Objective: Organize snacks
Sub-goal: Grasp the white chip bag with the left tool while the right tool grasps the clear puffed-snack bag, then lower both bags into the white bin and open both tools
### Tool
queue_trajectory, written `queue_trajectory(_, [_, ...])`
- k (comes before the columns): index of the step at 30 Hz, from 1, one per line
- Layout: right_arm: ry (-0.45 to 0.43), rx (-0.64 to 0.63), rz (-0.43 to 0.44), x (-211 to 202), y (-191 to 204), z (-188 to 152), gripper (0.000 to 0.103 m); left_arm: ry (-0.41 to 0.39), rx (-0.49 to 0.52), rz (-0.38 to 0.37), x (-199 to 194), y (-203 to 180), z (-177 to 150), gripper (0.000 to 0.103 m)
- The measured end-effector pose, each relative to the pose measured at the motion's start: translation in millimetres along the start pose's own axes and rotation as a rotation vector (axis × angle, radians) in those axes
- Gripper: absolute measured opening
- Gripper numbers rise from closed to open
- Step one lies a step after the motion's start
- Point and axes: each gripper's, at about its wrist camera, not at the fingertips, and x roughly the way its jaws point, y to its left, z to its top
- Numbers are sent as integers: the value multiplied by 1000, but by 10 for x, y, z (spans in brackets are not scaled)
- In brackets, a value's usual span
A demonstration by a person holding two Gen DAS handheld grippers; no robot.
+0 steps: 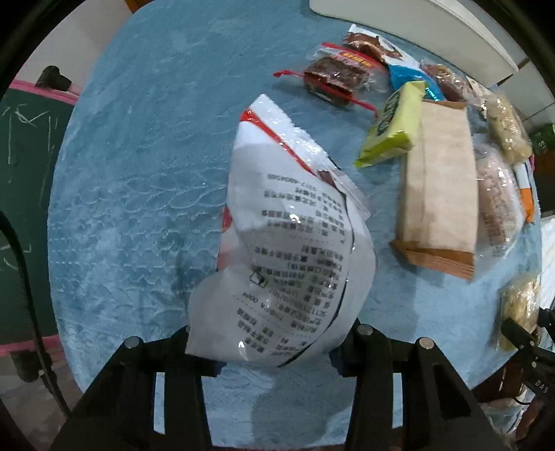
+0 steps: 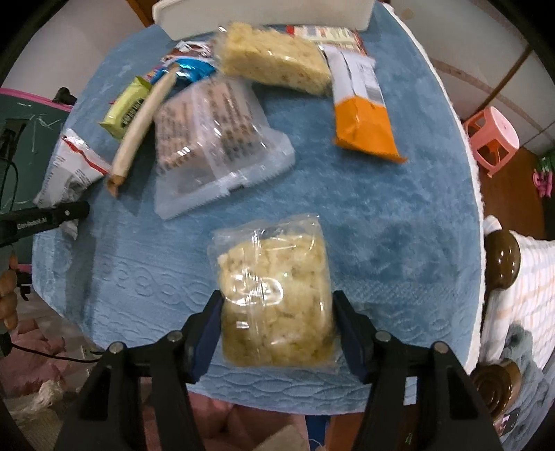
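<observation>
My left gripper [image 1: 274,343] is shut on a white printed snack bag [image 1: 288,249] with a red stripe, held above the blue tablecloth [image 1: 138,166]. The same bag shows at the left of the right wrist view [image 2: 69,170]. My right gripper [image 2: 275,326] is shut on a clear pack of pale puffed-rice snack [image 2: 274,298], near the table's front edge. Other snacks lie further back: a green-yellow bar [image 1: 395,125], a tan packet [image 1: 440,184], a clear boxed snack [image 2: 215,138], an orange pouch [image 2: 364,121] and a second rice cake pack [image 2: 274,59].
A white bin [image 2: 263,14] stands at the far edge of the table, also in the left wrist view [image 1: 433,24]. Red-sealed dark snacks [image 1: 336,76] lie near it. A pink stool [image 2: 492,138] and a wooden bedpost [image 2: 503,260] are off to the right.
</observation>
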Motion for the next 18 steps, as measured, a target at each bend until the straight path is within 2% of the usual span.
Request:
queue_trajectory(5, [-52,-43,20,-227,130,129,61,-80,53,-4,-320,-101,-49,40])
queue_trajectory(10, [-127,-61,60,-535,219,281,61,-173,111,-39,-824,-250,-34,37])
queue_trajectory(18, [-278,-65,118,-1106,249,651,61,-352,177,-117,-1746,-616,307,37])
